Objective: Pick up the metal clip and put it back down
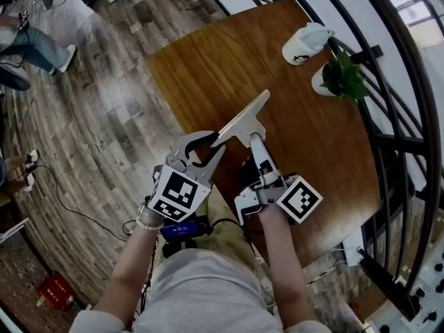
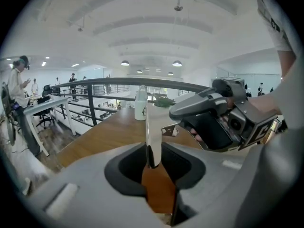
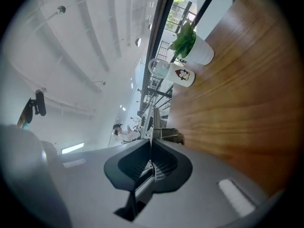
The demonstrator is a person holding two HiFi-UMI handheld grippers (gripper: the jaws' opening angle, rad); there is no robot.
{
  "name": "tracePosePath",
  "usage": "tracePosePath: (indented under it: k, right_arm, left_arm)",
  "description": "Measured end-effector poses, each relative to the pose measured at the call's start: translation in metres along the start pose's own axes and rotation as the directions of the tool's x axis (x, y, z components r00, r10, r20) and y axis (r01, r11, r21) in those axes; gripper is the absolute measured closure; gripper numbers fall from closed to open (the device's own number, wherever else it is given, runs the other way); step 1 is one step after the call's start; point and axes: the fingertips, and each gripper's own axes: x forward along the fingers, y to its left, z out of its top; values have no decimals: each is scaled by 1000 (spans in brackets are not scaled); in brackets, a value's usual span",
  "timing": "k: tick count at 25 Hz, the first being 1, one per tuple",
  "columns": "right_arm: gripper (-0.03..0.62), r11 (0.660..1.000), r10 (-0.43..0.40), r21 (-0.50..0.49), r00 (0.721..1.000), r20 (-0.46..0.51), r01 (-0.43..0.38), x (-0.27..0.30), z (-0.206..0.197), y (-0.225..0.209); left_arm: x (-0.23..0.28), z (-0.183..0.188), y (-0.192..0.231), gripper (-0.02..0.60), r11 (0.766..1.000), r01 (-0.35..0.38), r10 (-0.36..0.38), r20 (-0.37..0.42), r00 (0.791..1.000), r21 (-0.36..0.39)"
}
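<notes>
The metal clip is a flat silver blade with a narrower stem, held in the air over the wooden table. My left gripper is shut on its lower left end. My right gripper is shut on the stem from below. In the left gripper view the clip stands edge-on between the shut jaws, with the right gripper close on the right. In the right gripper view the clip's thin edge rises out of the shut jaws.
A white mug and a potted plant stand at the table's far right, beside a black railing. The mug and plant also show in the right gripper view. A person's legs are on the floor at left.
</notes>
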Motion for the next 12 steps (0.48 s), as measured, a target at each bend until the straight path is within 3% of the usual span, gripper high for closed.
tracePosePath:
  k: [12]
  right_arm:
    - [574, 997, -59, 58, 998, -14, 59, 17, -4, -43]
  left_arm:
    - [31, -33, 10, 480, 1000, 9, -11, -81, 997, -27]
